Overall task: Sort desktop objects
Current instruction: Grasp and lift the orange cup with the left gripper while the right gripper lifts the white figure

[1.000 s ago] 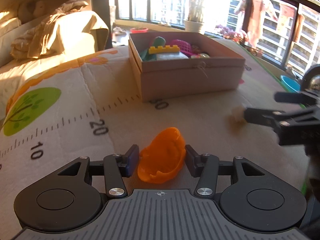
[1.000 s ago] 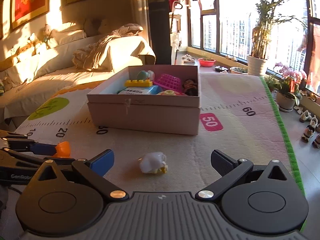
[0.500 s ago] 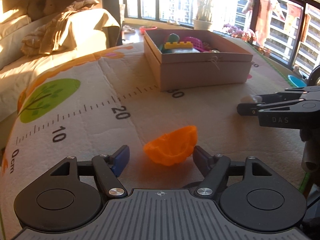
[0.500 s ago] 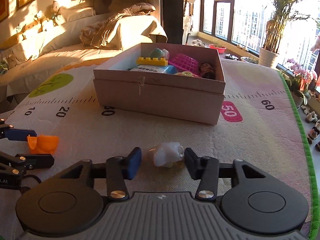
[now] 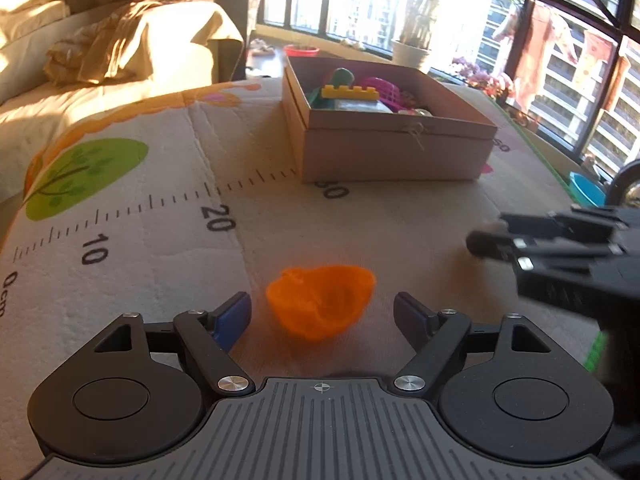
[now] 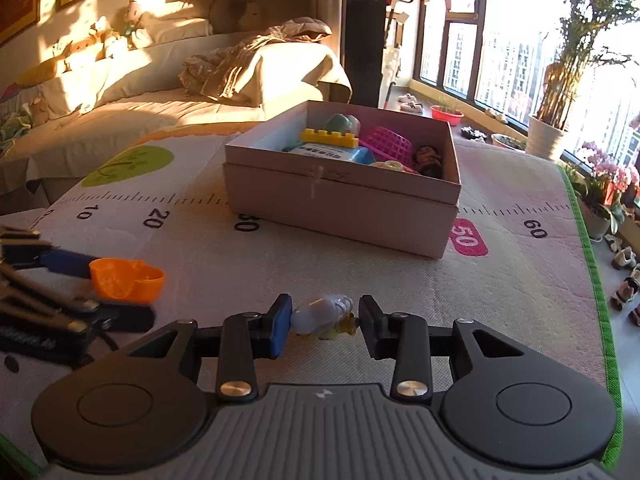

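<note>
The left gripper [image 5: 322,314] is seen with jaws apart, just widened; the orange cup [image 5: 320,300] lies free between them on the mat [image 5: 160,264]; the right gripper [image 6: 324,326], just narrowed, is clamped on the small white toy [image 6: 322,314]; the toy-filled box [image 6: 340,204] stands beyond.
</note>
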Demonstrator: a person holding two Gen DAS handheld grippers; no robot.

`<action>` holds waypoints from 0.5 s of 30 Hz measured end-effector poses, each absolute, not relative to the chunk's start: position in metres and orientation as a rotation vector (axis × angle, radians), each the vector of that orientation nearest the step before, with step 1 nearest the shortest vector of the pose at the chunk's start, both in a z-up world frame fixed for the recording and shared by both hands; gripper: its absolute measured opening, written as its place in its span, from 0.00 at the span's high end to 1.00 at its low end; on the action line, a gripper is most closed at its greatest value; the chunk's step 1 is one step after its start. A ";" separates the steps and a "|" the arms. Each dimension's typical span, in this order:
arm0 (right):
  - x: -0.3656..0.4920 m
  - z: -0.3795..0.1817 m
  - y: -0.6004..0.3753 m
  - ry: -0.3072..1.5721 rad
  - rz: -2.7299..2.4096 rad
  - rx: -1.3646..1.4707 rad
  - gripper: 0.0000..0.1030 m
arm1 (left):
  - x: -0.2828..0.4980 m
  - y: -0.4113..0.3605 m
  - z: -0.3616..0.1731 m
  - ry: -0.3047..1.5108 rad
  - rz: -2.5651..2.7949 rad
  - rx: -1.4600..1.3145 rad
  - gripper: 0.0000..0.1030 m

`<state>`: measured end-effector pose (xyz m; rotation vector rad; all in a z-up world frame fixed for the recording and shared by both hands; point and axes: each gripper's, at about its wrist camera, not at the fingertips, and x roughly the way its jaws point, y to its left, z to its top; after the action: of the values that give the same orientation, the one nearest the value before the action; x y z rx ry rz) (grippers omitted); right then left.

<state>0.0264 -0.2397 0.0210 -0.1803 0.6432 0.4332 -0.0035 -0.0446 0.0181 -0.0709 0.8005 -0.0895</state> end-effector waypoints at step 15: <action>0.021 0.058 -0.257 0.618 0.486 -0.149 0.65 | 0.007 -0.052 0.048 0.677 -0.110 0.018 0.39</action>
<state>0.0212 -0.2570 0.0579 -0.1493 0.6182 0.4863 0.0068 -0.0525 0.0476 0.0179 0.6767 -0.1100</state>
